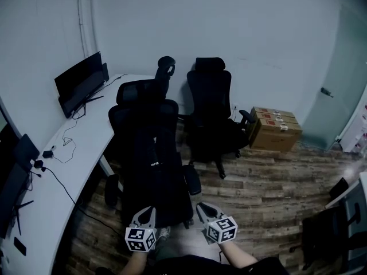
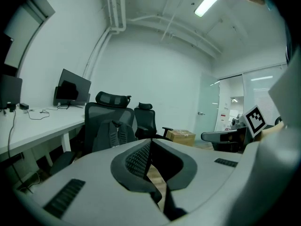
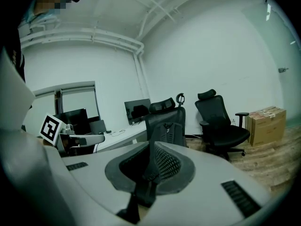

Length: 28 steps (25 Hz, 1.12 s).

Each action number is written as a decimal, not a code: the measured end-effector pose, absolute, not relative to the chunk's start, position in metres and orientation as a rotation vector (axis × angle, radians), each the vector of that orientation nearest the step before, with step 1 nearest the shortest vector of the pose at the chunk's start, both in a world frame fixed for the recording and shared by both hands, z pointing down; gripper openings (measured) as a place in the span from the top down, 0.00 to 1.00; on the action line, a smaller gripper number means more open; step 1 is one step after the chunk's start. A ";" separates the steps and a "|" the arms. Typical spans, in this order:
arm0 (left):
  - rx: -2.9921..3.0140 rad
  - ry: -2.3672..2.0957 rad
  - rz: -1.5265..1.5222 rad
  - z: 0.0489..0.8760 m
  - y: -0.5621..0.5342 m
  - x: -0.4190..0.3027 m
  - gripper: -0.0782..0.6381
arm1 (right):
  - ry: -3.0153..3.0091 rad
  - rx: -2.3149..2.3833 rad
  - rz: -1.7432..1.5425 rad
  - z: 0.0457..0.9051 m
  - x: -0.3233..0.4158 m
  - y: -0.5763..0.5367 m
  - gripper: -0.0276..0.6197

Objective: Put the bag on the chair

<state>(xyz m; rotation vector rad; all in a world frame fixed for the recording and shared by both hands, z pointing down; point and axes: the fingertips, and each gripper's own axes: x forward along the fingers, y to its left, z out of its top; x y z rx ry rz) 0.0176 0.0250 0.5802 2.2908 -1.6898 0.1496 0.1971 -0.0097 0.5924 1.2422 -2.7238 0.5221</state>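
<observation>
Head view: black fabric backpack [image 1: 153,171] already sits on the black mesh office chair [image 1: 140,93] beside the white curved worktop [image 1: 74,148]. Left gripper [image 1: 145,213] and right gripper [image 1: 204,209] hang near it, not touching.

Left gripper view: jaws pressed together, nothing between. Backpack [image 2: 115,133] upright against the backrest, straps facing out.

Right gripper view: jaws closed, empty. Backpack [image 3: 167,133] looks steady.

Likely step is clearing off: back straight away, jaws closed so no strap snags, and check the backpack doesn't slump.

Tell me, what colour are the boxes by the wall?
They are brown cardboard boxes, clearest in the head view.
</observation>
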 end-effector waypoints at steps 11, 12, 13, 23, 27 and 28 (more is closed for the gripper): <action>2.336 -1.642 0.180 0.583 0.067 0.048 0.86 | -2.700 1.252 0.612 0.613 0.223 0.043 0.87; 2.341 -1.641 0.186 0.583 0.070 0.050 0.86 | -2.698 1.251 0.620 0.614 0.224 0.046 0.87; 2.344 -1.639 0.190 0.583 0.073 0.051 0.86 | -2.697 1.249 0.625 0.616 0.225 0.049 0.87; 2.360 -1.614 0.181 0.586 0.096 0.061 0.86 | -2.683 1.286 0.623 0.617 0.234 0.067 0.87; 2.358 -1.613 0.177 0.587 0.099 0.063 0.86 | -2.684 1.287 0.613 0.615 0.234 0.070 0.88; 2.359 -1.610 0.176 0.586 0.100 0.063 0.86 | -2.684 1.286 0.606 0.615 0.234 0.071 0.88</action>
